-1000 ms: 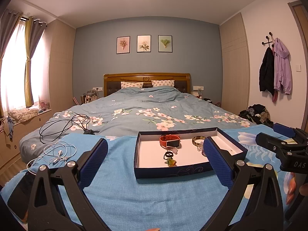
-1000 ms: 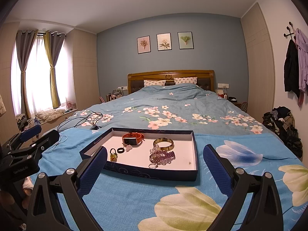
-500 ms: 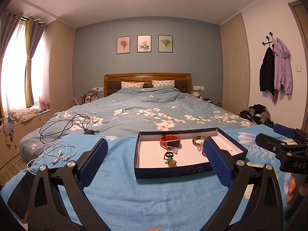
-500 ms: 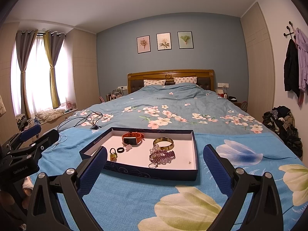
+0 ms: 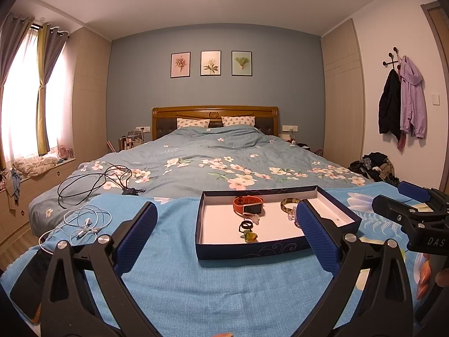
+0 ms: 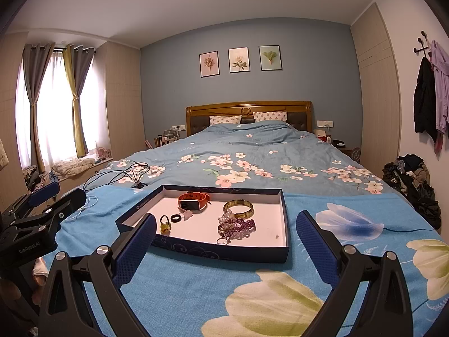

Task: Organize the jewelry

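Note:
A dark blue box tray (image 6: 283, 219) (image 5: 198, 224) with a white floor lies on the blue blanket. In it are an orange watch (image 6: 193, 200) (image 5: 248, 205), a gold bangle (image 6: 238, 207) (image 5: 289, 205), purple and clear bead bracelets (image 6: 237, 226), a black ring (image 6: 175, 218) (image 5: 245, 226), a yellow-green ring (image 6: 165, 226) (image 5: 250, 236) and a silver ring (image 6: 223, 241). My left gripper (image 5: 226, 234) is open and empty, in front of the tray. My right gripper (image 6: 226, 241) is open and empty, just before the tray's near wall.
Black cables (image 5: 95, 181) and white earphones (image 5: 84, 221) lie on the bed at the left. A dark phone (image 5: 31, 280) lies at the blanket's near left edge. A clothes pile (image 6: 412, 179) sits on the floor at the right. The bed stretches back to the headboard (image 5: 214, 113).

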